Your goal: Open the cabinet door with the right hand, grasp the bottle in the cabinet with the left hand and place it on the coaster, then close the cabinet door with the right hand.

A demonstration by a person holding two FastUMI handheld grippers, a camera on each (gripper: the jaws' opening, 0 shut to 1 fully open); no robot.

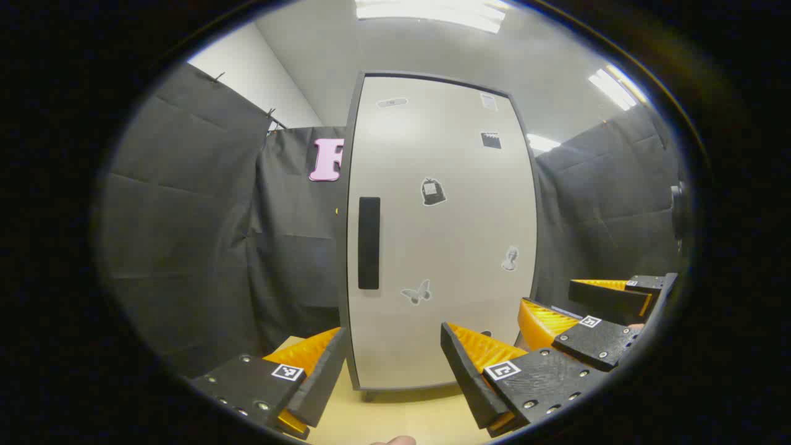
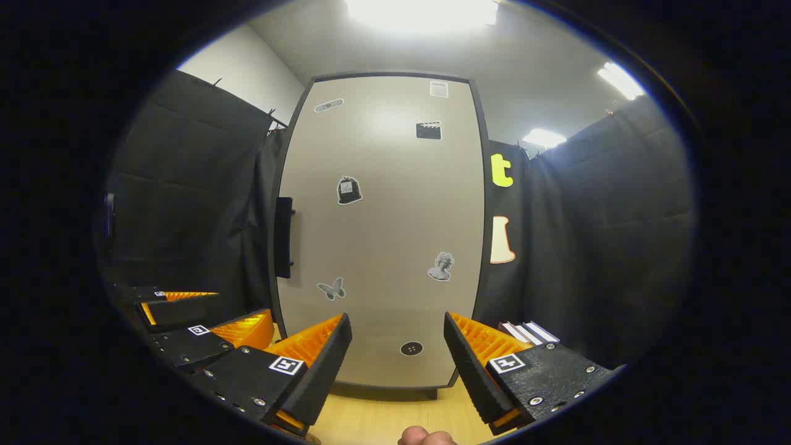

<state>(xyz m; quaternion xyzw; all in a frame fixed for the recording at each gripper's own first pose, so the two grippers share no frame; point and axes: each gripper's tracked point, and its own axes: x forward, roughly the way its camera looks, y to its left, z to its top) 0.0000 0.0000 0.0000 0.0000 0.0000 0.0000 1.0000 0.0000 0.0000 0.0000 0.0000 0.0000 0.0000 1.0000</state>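
- Left gripper view: the left claw [image 1: 390, 371] hangs wide open with nothing between its fingers, low over the light wooden worktop [image 1: 401, 417] and facing the cabinet door [image 1: 442, 235].
- The door is flush in its dark frame, so the cabinet is not yet opened; the bottle and the coaster cannot be made out from here, the bottle presumably behind the door.
- The door handle [image 1: 369, 243], a dark upright bar, sits near the door's left edge at mid height.
- The right claw [image 1: 584, 309] shows at the right edge, its fingers apart and empty.
- Right gripper view: the right claw [image 2: 397, 361] is spread wide, holding nothing, squarely in front of the door's lower half.
- Here the handle [image 2: 283, 237] stands proud of the door's left edge, a stiff bar, probably best pinched across its middle and drawn outward; the panel should swing lightly on its hinges.
- The left claw [image 2: 207, 321] shows at lower left, open.
- A few stacked books [image 2: 528, 332] lie at the worktop's right side beside the cabinet.
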